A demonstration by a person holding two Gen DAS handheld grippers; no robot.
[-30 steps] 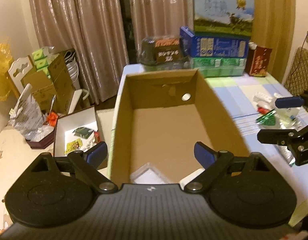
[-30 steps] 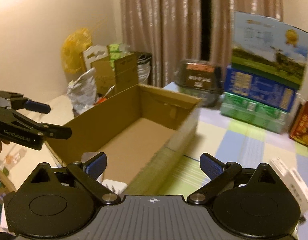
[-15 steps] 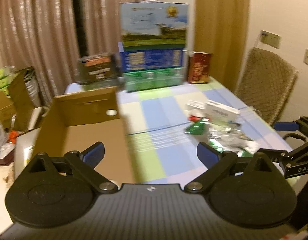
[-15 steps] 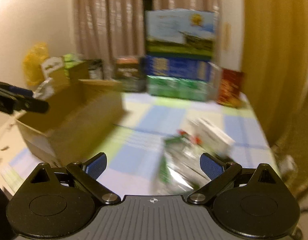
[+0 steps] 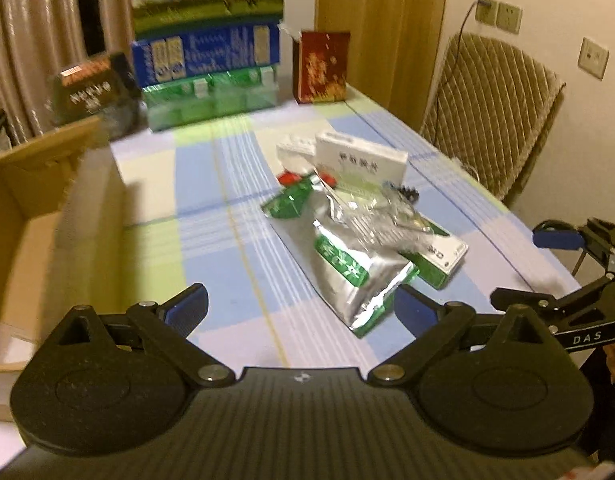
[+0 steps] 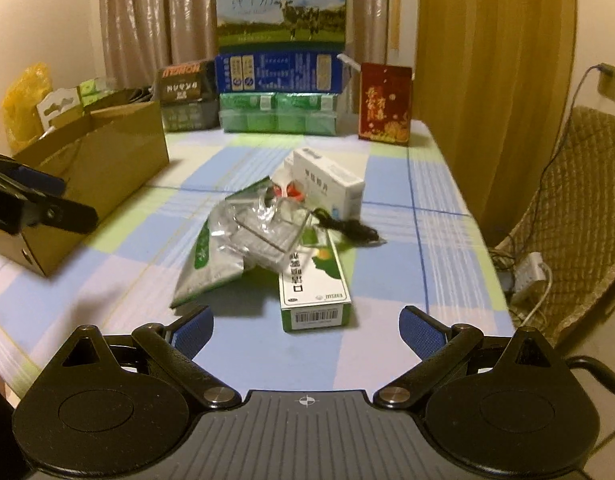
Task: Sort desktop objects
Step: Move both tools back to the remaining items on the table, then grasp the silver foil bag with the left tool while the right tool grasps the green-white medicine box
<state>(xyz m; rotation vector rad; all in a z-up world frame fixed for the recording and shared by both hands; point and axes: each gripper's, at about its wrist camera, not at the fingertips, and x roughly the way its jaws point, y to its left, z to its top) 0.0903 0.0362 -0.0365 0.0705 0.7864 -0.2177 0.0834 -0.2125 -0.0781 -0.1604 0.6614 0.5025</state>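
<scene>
Left gripper (image 5: 301,306): jaws spread wide, nothing between them, hanging over the checked tablecloth (image 5: 211,248). Right gripper (image 6: 305,330): also wide open and empty, above the near table edge.

Just ahead of the left gripper and slightly to its right lies a silver-and-green foil pouch (image 5: 347,268), its near corner close to the right fingertip. The same pouch (image 6: 211,256) sits ahead-left of the right gripper. A green-and-white carton (image 6: 313,284) lies flat straight ahead of the right gripper, barcode end toward it, touching the pouch. Crumpled clear plastic wrap (image 6: 267,232) rests on top of both. Farther ahead is a white box (image 6: 329,186), with a black cord (image 6: 347,230) beside it and small red bits behind the wrap, too blurred to identify.

An open cardboard box (image 5: 47,216) stands left of the left gripper and far left of the right one.

Far ahead: stacked milk cartons (image 6: 281,60), red box (image 6: 385,104). Chair (image 5: 491,116) to the right.
</scene>
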